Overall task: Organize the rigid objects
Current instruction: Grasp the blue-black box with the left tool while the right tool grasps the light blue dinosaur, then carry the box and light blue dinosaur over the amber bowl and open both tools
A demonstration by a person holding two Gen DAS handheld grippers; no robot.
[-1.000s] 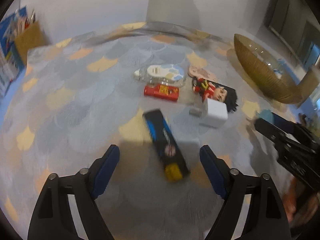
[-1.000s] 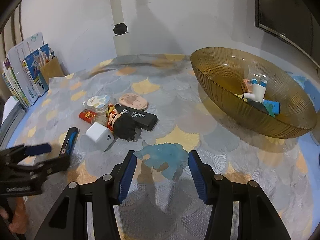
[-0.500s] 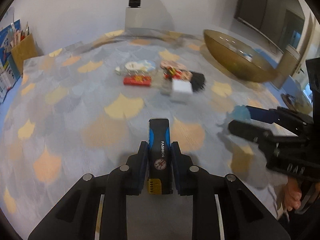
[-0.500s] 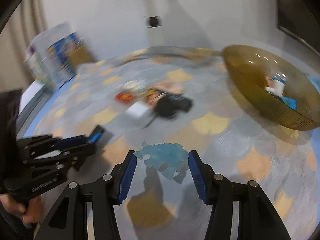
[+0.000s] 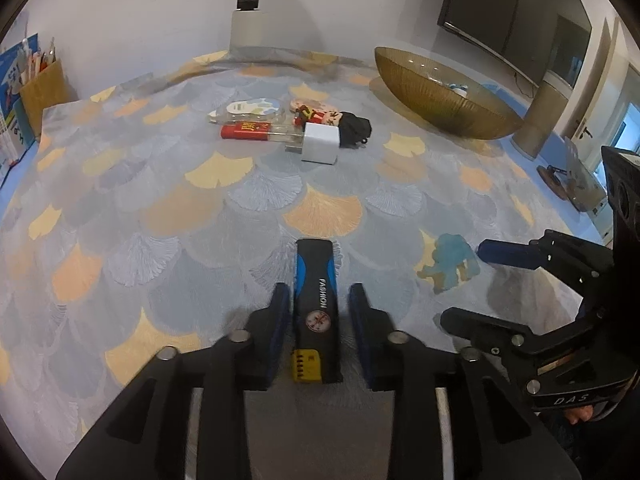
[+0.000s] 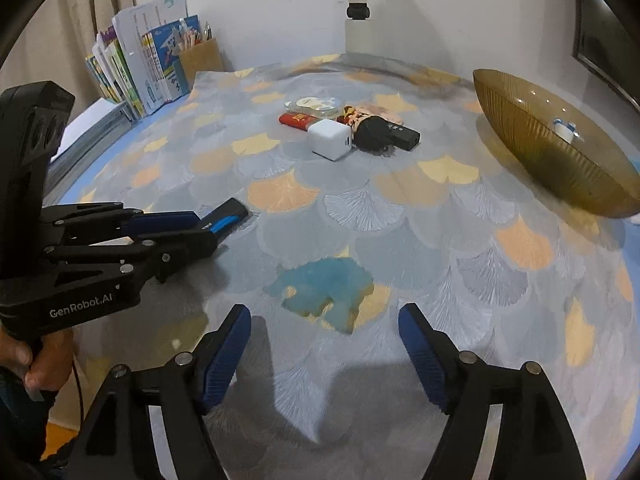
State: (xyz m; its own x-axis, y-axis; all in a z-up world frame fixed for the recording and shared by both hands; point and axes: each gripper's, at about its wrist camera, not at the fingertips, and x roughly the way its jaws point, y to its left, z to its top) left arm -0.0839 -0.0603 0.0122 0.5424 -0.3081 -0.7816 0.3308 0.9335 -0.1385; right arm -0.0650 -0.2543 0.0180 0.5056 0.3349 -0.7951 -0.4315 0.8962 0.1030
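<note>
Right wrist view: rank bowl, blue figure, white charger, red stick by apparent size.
1. bowl
2. blue figure, though it lies nearest the camera, which inflates it
3. white charger
4. red stick, partly hidden behind the charger

Black-and-blue drive (image 5: 316, 300), amber bowl (image 5: 436, 92)

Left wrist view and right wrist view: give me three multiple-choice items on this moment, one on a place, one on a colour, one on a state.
1. Where does the translucent blue figure lie?
A. in the bowl
B. flat on the tablecloth
C. on the charger

2. What colour is the cube charger?
A. white
B. red
C. green

3. How does the black and blue stick stand to the left gripper?
A. far from it
B. on top of it
C. between its jaws

Answers: 1 B, it rests on the tablecloth ahead of the right gripper. 2 A, plainly white. 3 C, flanked by the opening jaws, gaps showing.
</note>
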